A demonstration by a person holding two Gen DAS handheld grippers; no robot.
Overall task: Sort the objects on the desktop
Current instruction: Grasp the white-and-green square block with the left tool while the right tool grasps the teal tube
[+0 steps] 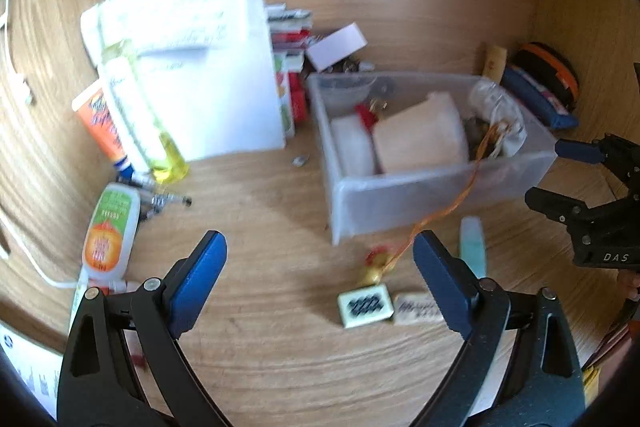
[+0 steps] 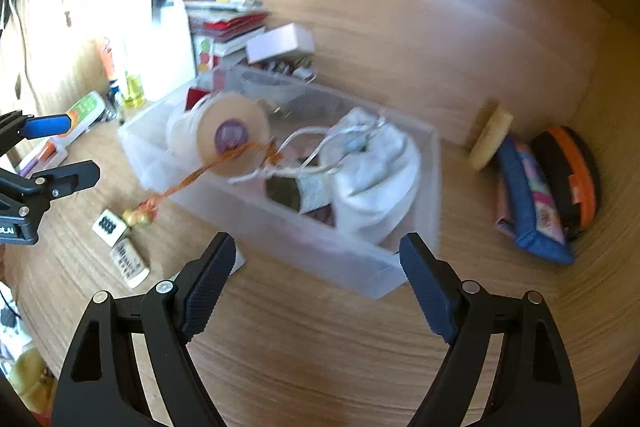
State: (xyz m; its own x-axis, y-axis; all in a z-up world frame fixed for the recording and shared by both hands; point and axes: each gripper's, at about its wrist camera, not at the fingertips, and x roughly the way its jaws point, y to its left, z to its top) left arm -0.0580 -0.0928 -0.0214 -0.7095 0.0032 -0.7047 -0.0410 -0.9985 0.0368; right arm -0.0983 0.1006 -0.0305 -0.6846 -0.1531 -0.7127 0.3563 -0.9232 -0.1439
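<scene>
A clear plastic bin (image 1: 424, 195) (image 2: 304, 239) stands on the wooden desk and holds a white drawstring bag (image 2: 376, 183), a tan roll (image 2: 234, 135) and small items. An orange cord trails from it to a gold charm (image 1: 374, 269) (image 2: 138, 217). Two small erasers (image 1: 364, 305) (image 2: 110, 227) lie beside the charm. My left gripper (image 1: 320, 263) is open and empty above the desk, left of the erasers. My right gripper (image 2: 316, 259) is open and empty at the bin's near wall. The right gripper also shows in the left wrist view (image 1: 560, 179).
A white box (image 1: 208, 75), tubes and a glue bottle (image 1: 112, 227) lie at the left. Stacked booklets (image 2: 224, 23) and a small white box (image 2: 280, 43) are behind the bin. A blue pouch (image 2: 532, 195) and an orange-black case (image 2: 572, 175) sit at the right. A pale green tube (image 1: 472, 247) lies near the bin.
</scene>
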